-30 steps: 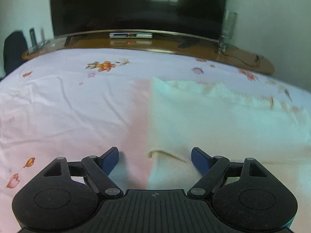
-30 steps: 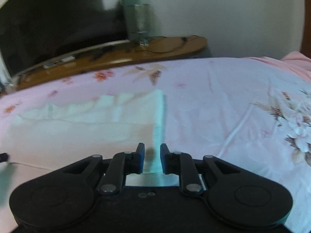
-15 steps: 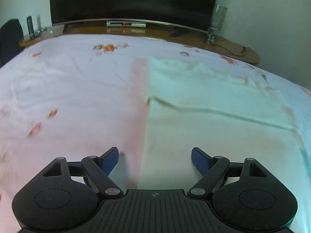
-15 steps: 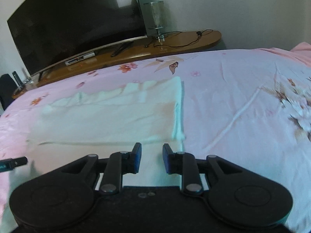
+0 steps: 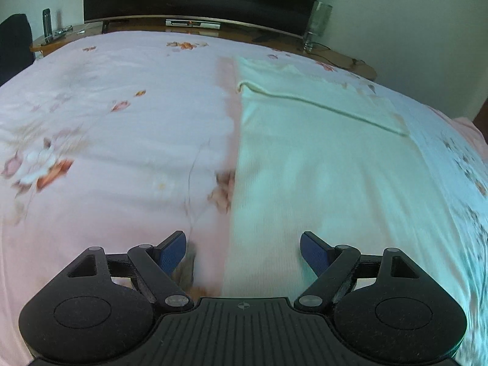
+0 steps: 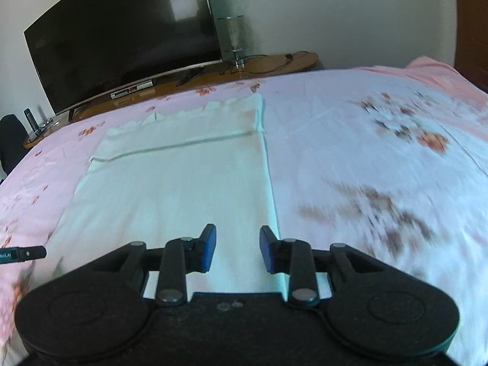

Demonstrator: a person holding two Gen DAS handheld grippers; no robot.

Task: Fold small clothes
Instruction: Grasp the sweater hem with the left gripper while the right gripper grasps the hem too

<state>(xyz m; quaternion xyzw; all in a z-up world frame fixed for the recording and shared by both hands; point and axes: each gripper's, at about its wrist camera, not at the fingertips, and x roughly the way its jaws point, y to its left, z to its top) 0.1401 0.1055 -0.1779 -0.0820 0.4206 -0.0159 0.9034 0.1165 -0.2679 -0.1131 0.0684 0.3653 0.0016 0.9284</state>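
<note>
Pale cream garment (image 5: 320, 164) lies flat on the pink floral bedsheet (image 5: 106, 140), long axis running away from both cameras toward the TV end of the bed. Far end is already turned back on itself: a folded flap (image 6: 189, 125) lies over the body, its edge a clean ridge across the full width. Side edges look straight and parallel, so the sides appear tucked in too, though what is underneath cannot be seen. Near portion is one smooth layer, unfolded.

Judgement: roughly midway. One cross fold done; the near end probably wants bringing up over the flap, maybe one more halving after that. Near hem is hidden below both gripper bodies, so its state cannot be told.

Left gripper (image 5: 242, 251): jaws spread wide, nothing between the pads, straddling the garment's left edge from above, one pad over sheet and one over cloth. No contact visible.

Right gripper (image 6: 238, 248): jaws opening, gap moderate, nothing pinched; cloth shows clear behind the gap. Sits over the garment's right edge.

Left gripper's tip (image 6: 24, 253) just shows at the left margin of the right view.

Beyond: dark TV (image 6: 122, 39) on a wooden stand (image 6: 274, 61), glass lamp (image 6: 233, 38) beside it.
</note>
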